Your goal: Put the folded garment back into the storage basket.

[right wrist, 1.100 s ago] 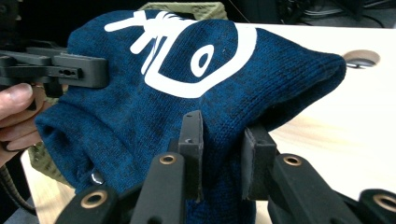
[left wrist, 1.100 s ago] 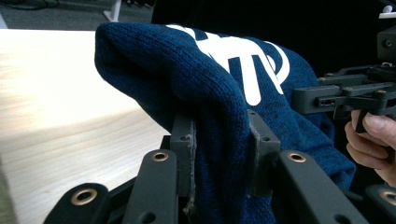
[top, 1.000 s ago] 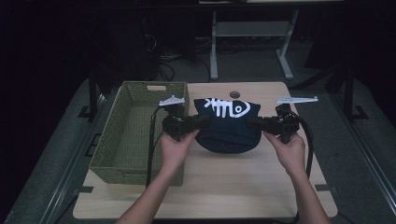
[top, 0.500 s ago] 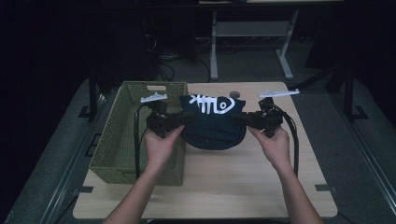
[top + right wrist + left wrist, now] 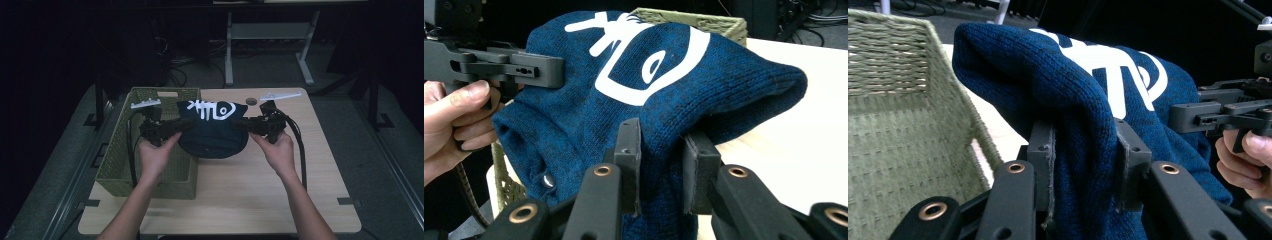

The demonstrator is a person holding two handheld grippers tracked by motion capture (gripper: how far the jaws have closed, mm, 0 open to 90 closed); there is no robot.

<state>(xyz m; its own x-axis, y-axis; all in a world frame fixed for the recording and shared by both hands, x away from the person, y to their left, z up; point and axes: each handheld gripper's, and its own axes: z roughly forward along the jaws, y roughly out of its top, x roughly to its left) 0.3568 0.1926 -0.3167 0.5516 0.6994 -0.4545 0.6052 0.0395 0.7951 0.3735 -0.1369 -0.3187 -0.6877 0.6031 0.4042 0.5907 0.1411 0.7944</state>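
A dark blue knitted hat with a white fish-skeleton print (image 5: 212, 129) is being held up between both grippers, lifted off the light wooden table (image 5: 250, 200) and hanging over the right rim of the green woven rectangular basket (image 5: 117, 160). The left gripper (image 5: 1084, 165) is being kept clamped on the hat's left edge, knit bunched between its jaws. The right gripper (image 5: 659, 167) is being kept clamped on the opposite edge, jaws pressed into the fabric. In the high view the left gripper (image 5: 172, 127) is being held above the basket's near-right part, the right gripper (image 5: 245, 125) above the table. The printed side is being turned up and away from the person.
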